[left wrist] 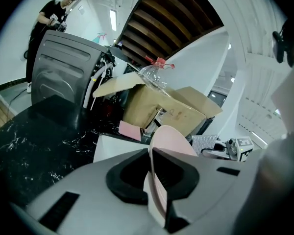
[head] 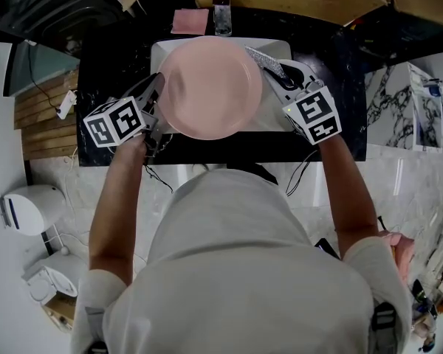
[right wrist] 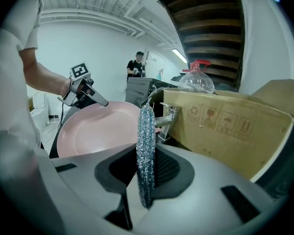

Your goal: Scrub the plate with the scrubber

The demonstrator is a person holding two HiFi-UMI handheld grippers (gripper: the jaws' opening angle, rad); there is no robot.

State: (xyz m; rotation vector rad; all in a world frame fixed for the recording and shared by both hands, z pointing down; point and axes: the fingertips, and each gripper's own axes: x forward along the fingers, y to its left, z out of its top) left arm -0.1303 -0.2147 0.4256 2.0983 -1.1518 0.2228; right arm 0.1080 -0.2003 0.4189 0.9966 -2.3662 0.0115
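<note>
Over the white rectangular sink (head: 162, 49) at the upper centre of the head view, the round pink plate (head: 210, 87) is held by its left rim, with the left gripper (head: 157, 87) clamped narrowly on that edge. At the plate's upper right, the right gripper (head: 280, 71) pinches the flat silver mesh scrubber (head: 262, 57) between its 2 jaws. The scrubber's tip is just beside the rim, and whether they touch cannot be told.

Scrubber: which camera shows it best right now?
Right gripper view: the scrubber stands edge-on, close and sharp, clamped in the right gripper. Head view shows only a small silver strip beside the plate; left gripper view, a distant silvery patch.
</note>
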